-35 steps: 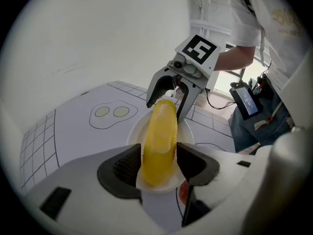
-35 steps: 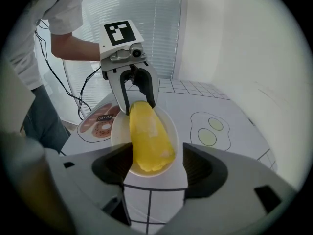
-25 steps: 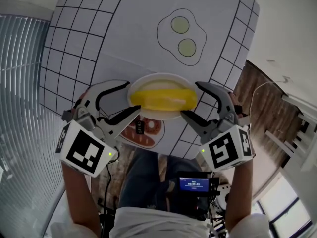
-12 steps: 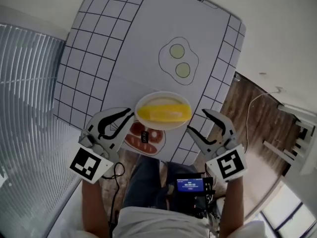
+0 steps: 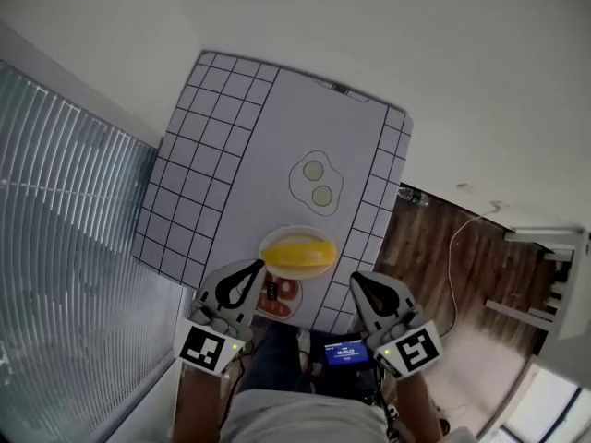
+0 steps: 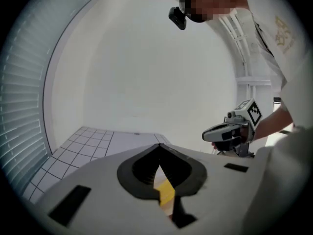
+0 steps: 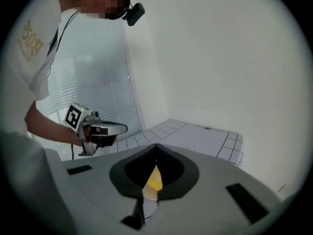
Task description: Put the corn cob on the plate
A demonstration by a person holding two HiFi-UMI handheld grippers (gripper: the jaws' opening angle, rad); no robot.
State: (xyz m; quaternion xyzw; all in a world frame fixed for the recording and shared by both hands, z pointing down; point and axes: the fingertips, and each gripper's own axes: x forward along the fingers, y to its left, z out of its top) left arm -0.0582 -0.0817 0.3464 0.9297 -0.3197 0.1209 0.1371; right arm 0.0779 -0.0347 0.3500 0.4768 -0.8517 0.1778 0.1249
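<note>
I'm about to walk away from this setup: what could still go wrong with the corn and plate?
The plate sits close to the near edge of the table, so a bump could tip it off. The corn cob lies loose on it and may roll if jostled. The left gripper and right gripper, jaws just closed on nothing, hang nearby; a swing could clip the plate.
</note>
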